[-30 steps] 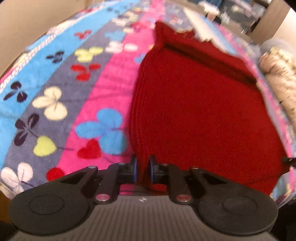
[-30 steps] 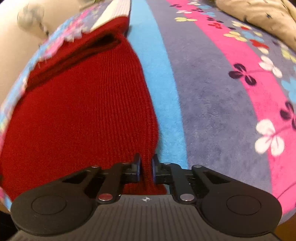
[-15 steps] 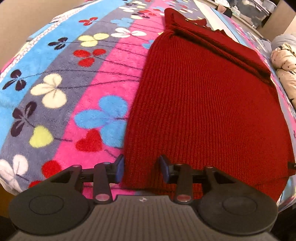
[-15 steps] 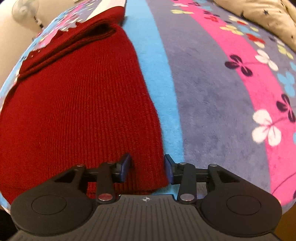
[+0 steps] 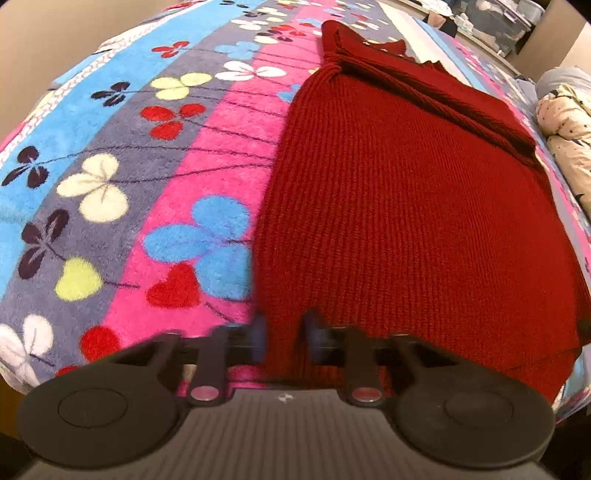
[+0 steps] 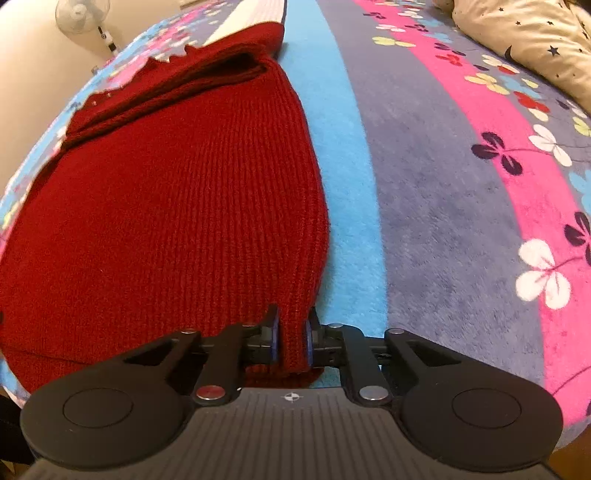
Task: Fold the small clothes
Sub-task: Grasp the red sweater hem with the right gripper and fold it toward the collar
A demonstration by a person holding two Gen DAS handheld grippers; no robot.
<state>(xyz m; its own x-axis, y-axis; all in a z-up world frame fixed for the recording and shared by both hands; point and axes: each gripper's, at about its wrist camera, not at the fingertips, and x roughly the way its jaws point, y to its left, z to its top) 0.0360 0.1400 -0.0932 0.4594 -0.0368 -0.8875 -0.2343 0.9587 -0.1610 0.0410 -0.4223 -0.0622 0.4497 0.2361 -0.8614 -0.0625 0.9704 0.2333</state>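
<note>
A dark red knitted garment lies flat on a striped fleece blanket with flower prints, its far end folded over in a thick band. My left gripper sits at the garment's near left corner with its jaws closed on the edge of the knit. In the right wrist view the same red garment fills the left half. My right gripper is at its near right corner and is shut on a pinch of the knit.
A cream star-print quilt lies at the far right of the blanket and shows in the left wrist view too. A white fan stands beyond the bed. Storage boxes sit in the far background.
Both grippers held the garment a second ago, opened half a second ago as it settled flat, and have now closed again on its near corners.
</note>
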